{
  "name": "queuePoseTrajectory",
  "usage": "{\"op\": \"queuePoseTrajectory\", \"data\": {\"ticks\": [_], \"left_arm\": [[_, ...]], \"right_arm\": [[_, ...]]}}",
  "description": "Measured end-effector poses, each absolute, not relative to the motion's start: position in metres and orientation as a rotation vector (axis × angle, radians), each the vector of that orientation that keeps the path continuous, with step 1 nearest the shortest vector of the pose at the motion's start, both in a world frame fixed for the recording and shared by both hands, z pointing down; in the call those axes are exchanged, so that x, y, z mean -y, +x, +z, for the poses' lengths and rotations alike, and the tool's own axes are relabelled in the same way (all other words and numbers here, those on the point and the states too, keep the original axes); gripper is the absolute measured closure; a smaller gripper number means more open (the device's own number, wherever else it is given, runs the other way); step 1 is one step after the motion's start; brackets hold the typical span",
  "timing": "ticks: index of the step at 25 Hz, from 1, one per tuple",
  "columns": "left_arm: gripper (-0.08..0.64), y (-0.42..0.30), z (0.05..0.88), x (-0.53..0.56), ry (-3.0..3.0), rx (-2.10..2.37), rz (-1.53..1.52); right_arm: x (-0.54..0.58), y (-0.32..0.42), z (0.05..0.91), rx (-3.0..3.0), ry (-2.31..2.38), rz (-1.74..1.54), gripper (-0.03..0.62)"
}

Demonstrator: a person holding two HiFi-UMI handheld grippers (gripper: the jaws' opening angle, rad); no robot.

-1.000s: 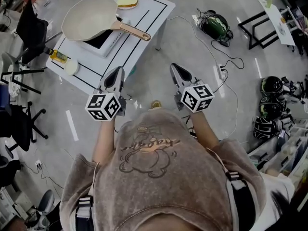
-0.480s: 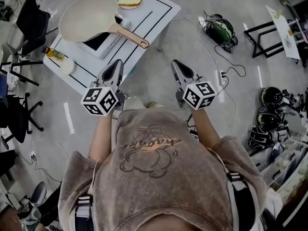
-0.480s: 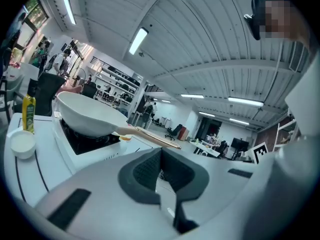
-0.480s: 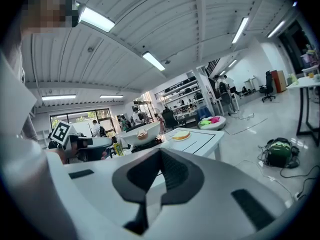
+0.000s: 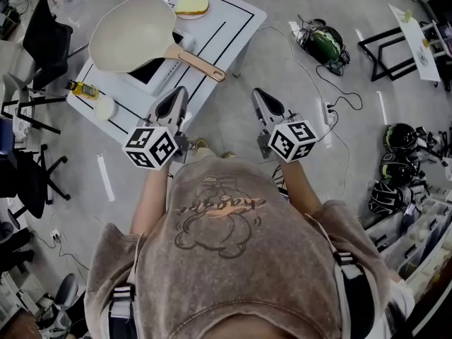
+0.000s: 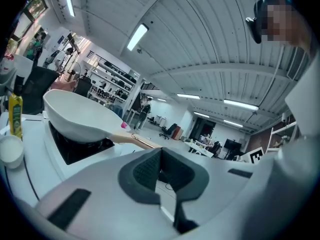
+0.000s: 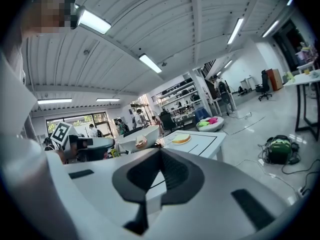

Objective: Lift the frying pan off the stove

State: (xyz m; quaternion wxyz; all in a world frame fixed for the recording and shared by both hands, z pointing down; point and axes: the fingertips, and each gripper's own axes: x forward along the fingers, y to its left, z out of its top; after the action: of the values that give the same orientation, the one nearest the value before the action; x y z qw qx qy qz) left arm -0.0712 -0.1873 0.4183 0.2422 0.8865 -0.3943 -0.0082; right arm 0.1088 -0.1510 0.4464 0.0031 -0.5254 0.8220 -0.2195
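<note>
A cream frying pan (image 5: 133, 25) with a copper-coloured handle (image 5: 200, 63) sits on a small black-topped stove (image 5: 157, 70) on a low white table (image 5: 233, 11). The left gripper view shows the pan (image 6: 75, 118) and its handle (image 6: 134, 140) just ahead. My left gripper (image 5: 176, 95) is shut and empty, its tip over the table's near edge, short of the handle. Out over the floor to the right of the table, my right gripper (image 5: 258, 96) is shut and empty too. The right gripper view shows the pan (image 7: 140, 138) at a distance.
A plate with a slice of bread (image 5: 191, 6) lies at the table's far side. A yellow bottle (image 5: 82, 87) and a small white bowl (image 5: 104, 107) stand at its left end. Black chairs (image 5: 39, 37) are to the left; cables and a green helmet (image 5: 319, 39) lie on the floor to the right.
The view has shifted slightly as the person stepped; both grippers remain shut, and the left one now sits a little closer to the table edge and pan handle.
</note>
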Motion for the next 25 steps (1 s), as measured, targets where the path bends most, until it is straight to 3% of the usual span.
{"op": "queuePoseTrajectory", "data": {"ticks": [18, 25], "left_arm": [[0.543, -0.076, 0.421, 0.219, 2.431, 1.034, -0.026], [0.432, -0.073, 0.422, 0.222, 2.406, 0.982, -0.055]], "right_arm": [[0.183, 0.112, 0.434, -2.533, -1.701, -0.617, 0.592], [0.188, 0.114, 0.431, -2.52, -1.599, -0.665, 0.475]]}}
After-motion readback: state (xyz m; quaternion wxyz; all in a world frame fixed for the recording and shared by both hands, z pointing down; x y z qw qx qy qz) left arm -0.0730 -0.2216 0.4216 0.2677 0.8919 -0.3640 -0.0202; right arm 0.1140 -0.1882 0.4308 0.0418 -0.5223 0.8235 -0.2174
